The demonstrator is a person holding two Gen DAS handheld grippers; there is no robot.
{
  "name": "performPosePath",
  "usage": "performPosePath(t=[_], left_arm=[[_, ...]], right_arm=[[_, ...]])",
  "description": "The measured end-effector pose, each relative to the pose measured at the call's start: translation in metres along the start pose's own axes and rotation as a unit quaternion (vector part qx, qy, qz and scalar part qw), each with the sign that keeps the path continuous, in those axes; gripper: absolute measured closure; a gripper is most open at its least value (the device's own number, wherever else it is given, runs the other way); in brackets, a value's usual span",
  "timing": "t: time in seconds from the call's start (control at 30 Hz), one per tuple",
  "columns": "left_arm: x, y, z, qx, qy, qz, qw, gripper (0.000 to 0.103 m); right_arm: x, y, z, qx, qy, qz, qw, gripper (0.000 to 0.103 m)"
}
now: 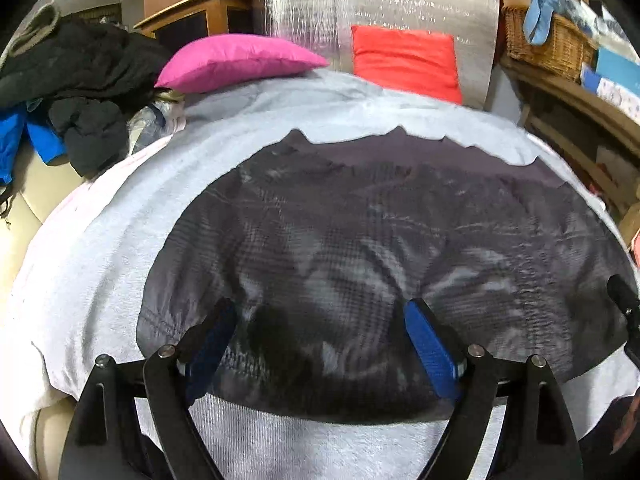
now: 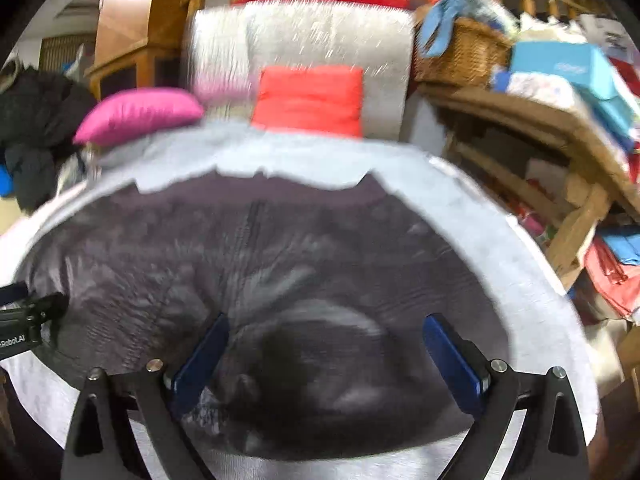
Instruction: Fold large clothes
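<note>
A dark garment lay spread on a pale grey sheet, its far edge jagged against the cloth and its near edge close to both cameras. Its surface was rumpled, with shiny creases; in the right wrist view the blur made it hard to tell, but it may have been folded over once.

The left gripper stood over the near part of the garment with its blue pads wide apart, nothing pinched between them. The right gripper was likewise spread wide above the near edge, its pads clear of the fabric on either side. Each gripper's black body showed at the edge of the other's view.

Beyond the sheet lay a pink cushion on the left and a red cushion beside it, the latter leaning on a silvery padded backrest. A heap of dark clothes sat left of the sheet. To the right stood a wicker basket on wooden shelving crowded with boxes.
</note>
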State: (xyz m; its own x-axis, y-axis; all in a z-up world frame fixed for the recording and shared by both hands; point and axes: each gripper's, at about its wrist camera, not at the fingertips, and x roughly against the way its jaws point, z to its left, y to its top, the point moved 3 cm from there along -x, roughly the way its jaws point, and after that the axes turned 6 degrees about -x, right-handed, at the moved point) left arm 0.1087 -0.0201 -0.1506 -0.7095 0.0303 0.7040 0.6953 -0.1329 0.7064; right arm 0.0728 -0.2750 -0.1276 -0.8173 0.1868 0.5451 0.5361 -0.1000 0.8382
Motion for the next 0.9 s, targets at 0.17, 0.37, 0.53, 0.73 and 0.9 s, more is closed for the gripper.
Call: performPosePath(t=[0.17, 0.37, 0.53, 0.73, 0.9], left_arm=[[-0.007, -0.012, -0.006, -0.011, 0.001, 0.024, 0.9996, 0.016], [0.016, -0.01, -0.004, -0.008, 0.007, 0.015, 0.9998, 0.016], [0.06, -0.009, -0.009, -0.014, 0.005, -0.019, 0.9997, 0.016], [0.132, -0.023, -0.014, -0.035, 0.006, -0.075, 0.9965, 0.011], [0.173, -0.038, -0.014, -0.04, 0.004, -0.104, 0.9937, 0.007]], right_arm=[[-0.023, -0.022, -0.012, 0.0, -0.015, 0.071, 0.997, 0.004], [-0.001, -0.012, -0.014, -0.023, 0.004, 0.059, 0.998, 0.004], [0.045, -0.004, -0.002, -0.03, 0.034, 0.019, 0.999, 0.004], [0.107, -0.026, -0.004, -0.084, 0.072, -0.006, 0.994, 0.004], [0.135, -0.058, -0.004, -0.102, 0.075, -0.006, 0.992, 0.004]])
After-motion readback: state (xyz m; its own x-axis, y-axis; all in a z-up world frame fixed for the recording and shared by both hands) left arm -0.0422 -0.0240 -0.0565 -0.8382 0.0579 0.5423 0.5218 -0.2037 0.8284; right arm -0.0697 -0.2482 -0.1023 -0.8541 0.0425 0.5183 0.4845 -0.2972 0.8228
